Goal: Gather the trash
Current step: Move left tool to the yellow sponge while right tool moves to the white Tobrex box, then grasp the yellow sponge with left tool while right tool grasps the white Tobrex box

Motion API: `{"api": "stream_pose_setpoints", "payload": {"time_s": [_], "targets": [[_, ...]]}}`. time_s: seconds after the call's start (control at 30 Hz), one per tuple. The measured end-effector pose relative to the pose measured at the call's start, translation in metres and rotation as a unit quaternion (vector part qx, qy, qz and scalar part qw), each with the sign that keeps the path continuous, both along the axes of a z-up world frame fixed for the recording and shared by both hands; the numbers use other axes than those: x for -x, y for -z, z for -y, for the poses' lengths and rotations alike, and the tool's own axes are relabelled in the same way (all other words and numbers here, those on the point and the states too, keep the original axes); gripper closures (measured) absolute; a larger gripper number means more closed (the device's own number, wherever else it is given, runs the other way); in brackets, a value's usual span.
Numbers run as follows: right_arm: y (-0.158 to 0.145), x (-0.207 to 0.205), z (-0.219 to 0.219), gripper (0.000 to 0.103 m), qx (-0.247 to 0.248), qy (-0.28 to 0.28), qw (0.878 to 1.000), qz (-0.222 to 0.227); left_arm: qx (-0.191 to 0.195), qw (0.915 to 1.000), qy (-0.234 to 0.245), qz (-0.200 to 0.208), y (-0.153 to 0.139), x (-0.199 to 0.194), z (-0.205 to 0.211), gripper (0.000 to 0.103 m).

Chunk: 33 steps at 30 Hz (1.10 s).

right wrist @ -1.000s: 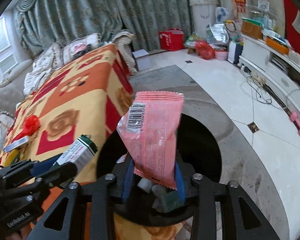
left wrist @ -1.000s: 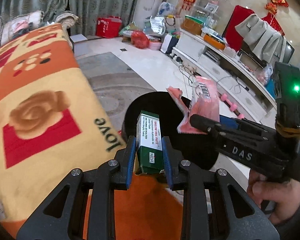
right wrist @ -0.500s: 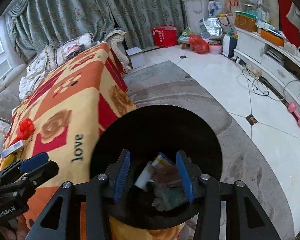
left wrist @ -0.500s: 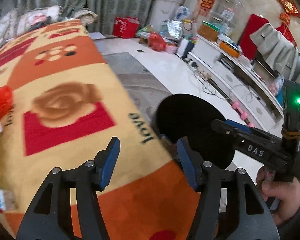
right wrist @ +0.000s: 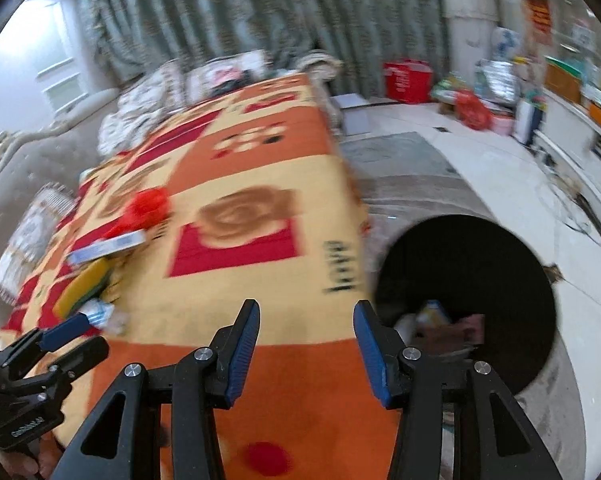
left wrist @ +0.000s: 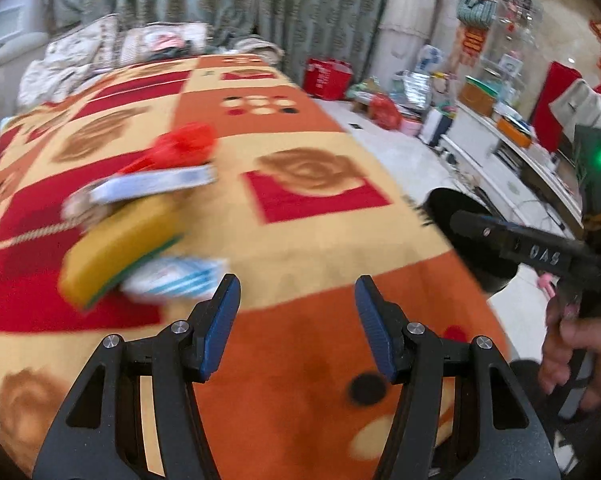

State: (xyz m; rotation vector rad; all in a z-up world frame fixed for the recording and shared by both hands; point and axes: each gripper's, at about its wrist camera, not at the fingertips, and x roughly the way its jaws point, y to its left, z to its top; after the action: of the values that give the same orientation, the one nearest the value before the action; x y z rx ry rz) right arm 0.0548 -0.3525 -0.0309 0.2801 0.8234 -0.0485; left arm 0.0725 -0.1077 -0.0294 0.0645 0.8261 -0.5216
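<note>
Left wrist view. Left claw point(left wrist: 296, 308) stands about half open over the patterned blanket point(left wrist: 320, 240) that covers the bench; nothing between its blue pads. Blanket is orange, cream and red with brown rose motifs. Trash lies in a loose heap ahead and to the left of the claw: a yellow sponge with a green underside point(left wrist: 116, 248), a crumpled white-and-blue wrapper point(left wrist: 172, 280) just beside it and closest to the left finger, a flat blue-and-white box point(left wrist: 152, 182) behind the sponge, and a red plastic bag point(left wrist: 180, 146) farthest back. All of it is smeared by motion blur, so the wrapper's print may be stripes, hard to be sure. At the right edge, the right claw point(left wrist: 466, 218) comes in from the side, held in a hand point(left wrist: 568, 340); a green light glows on its body. Behind it sits the black trash bin point(left wrist: 472, 248), on the floor just off the blanket's edge.

Right wrist view. Right claw point(right wrist: 305, 324) is moderately open and holds nothing; it hangs over the near orange end of the blanket point(right wrist: 260, 288). The black trash bin point(right wrist: 464, 304) is to the right of it, mouth up, with several discarded pieces lying at the bottom. The left claw point(right wrist: 74, 338) shows low at the left, parted and empty, its tips near the white-and-blue wrapper point(right wrist: 100, 314). Beyond that lie the sponge point(right wrist: 82, 284), the flat box point(right wrist: 108, 246) and the red bag point(right wrist: 146, 206), well apart from the bin.
</note>
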Motion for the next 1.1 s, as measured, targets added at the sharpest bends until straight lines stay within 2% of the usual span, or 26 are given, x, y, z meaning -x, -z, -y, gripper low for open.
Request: {"api": "stream_pose_setpoints", "payload": {"time_s": [0.07,0.2,0.27,0.47,0.57,0.7,0.83,0.9,1.0,1.1], "targets": [[-0.002,-0.005,-0.027,0.053,-0.002,-0.037,0.999,0.006,-0.005,0.9998,-0.018,0.001,0.005,0.004,-0.029,0.044],[-0.001,-0.018,-0.073,0.036,-0.008,-0.112,0.993,0.019,0.0,0.999,-0.042,-0.014,0.017,0.003,-0.075,0.044],[0.004,-0.027,-0.093,0.034,-0.015,-0.152,0.988,0.017,-0.001,0.9985,-0.054,-0.01,0.019,0.0,-0.096,0.044],[0.021,-0.044,-0.147,0.034,-0.005,-0.244,0.97,0.005,-0.003,0.9981,-0.062,-0.005,0.017,-0.022,-0.121,0.044],[0.028,-0.055,-0.166,0.034,0.019,-0.277,0.961,0.003,-0.008,0.9993,-0.032,-0.018,0.022,-0.037,-0.125,0.044],[0.045,-0.075,-0.181,0.034,0.034,-0.305,0.951,-0.029,-0.016,0.9993,0.008,-0.032,0.03,-0.059,-0.129,0.044],[0.058,-0.09,-0.194,0.034,0.06,-0.331,0.941,-0.041,-0.003,0.9975,0.048,-0.053,0.038,-0.085,-0.131,0.044],[0.06,-0.094,-0.199,0.034,0.07,-0.338,0.938,-0.034,-0.005,0.9969,0.055,-0.056,0.04,-0.095,-0.13,0.044],[0.061,-0.101,-0.202,0.033,0.066,-0.347,0.935,-0.029,0.02,0.9937,0.086,-0.068,0.04,-0.111,-0.126,0.044],[0.061,-0.103,-0.202,0.034,0.06,-0.357,0.932,-0.023,0.028,0.992,0.1,-0.072,0.04,-0.12,-0.12,0.044]]}}
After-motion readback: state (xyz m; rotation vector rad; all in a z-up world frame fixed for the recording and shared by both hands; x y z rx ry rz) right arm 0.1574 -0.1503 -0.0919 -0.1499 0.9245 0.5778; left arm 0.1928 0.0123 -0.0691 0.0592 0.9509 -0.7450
